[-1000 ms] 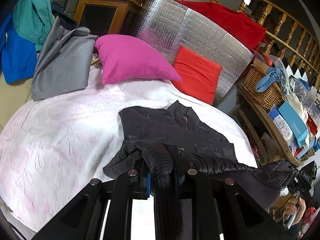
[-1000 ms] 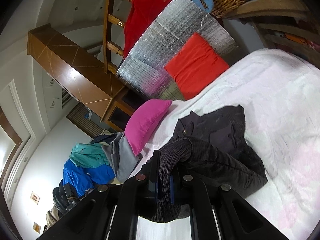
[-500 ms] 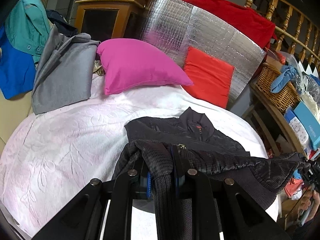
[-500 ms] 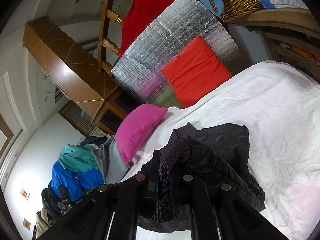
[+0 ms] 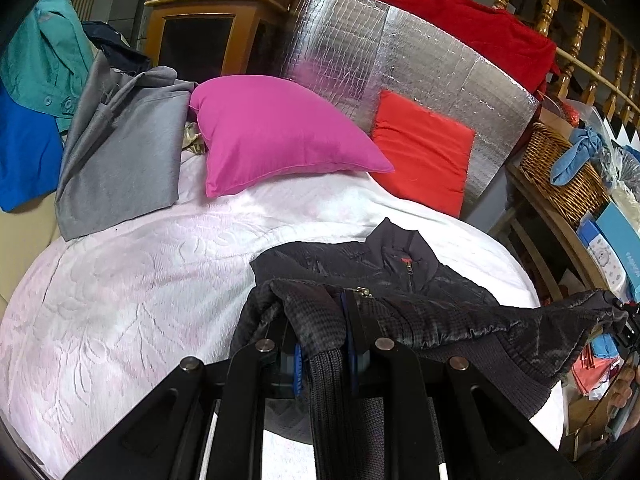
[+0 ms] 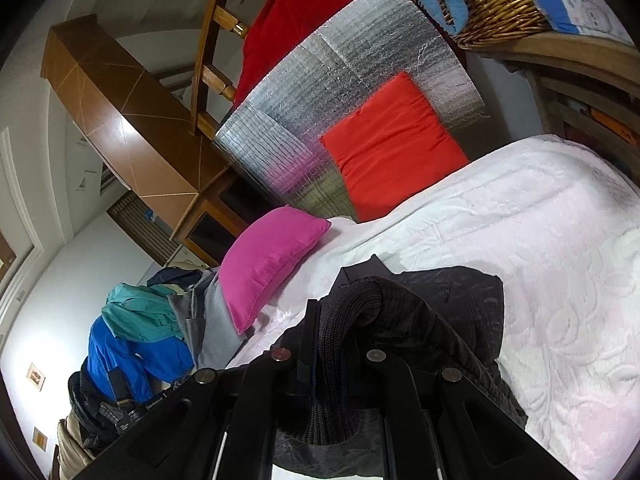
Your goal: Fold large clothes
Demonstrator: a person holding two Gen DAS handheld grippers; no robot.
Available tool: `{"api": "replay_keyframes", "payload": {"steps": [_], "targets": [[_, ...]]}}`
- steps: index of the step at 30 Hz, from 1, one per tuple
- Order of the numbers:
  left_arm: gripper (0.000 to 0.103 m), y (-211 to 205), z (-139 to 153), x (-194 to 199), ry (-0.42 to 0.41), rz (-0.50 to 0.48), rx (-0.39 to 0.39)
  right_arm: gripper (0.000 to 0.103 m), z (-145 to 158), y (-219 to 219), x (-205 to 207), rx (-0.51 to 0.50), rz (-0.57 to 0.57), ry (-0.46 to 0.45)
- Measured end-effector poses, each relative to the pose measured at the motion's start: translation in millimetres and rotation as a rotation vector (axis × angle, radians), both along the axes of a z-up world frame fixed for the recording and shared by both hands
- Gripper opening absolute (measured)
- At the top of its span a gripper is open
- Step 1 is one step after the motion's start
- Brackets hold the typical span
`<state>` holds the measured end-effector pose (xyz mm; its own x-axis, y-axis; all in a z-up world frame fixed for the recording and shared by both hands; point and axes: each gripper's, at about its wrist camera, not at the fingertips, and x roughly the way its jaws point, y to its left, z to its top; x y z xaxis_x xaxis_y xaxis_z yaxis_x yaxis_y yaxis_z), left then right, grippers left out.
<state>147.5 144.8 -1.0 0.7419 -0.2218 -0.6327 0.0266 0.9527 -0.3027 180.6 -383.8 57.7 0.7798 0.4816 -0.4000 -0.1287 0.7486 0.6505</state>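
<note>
A dark quilted jacket (image 5: pixel 376 264) with a stand-up collar and a red zip pull lies on the white bedspread (image 5: pixel 120 288). My left gripper (image 5: pixel 320 320) is shut on the jacket's ribbed knit hem, lifted above the bed. The hem stretches right to my right gripper (image 5: pixel 624 320), seen at the edge. In the right wrist view my right gripper (image 6: pixel 332 320) is shut on the ribbed hem, with the jacket (image 6: pixel 452 304) bunched below it.
A pink pillow (image 5: pixel 276 136) and a red cushion (image 5: pixel 424 152) lean on a silver foil board (image 5: pixel 420 60) at the head. Grey, teal and blue clothes (image 5: pixel 116 152) pile at left. A wicker basket (image 5: pixel 560 172) on wooden shelves stands at right.
Both grippers have carried the hem forward toward the collar; the pillows and collar appear closer and the lower jacket folds further over the upper part.
</note>
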Motion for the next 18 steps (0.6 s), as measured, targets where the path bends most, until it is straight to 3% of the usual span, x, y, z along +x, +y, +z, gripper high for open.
{"api": "replay_keyframes", "payload": {"steps": [18], "targets": [[0.018,-9,-3,60,0.048,-0.032,0.027,0.008,-6,0,64,-0.025,-0.012,0.036]]}}
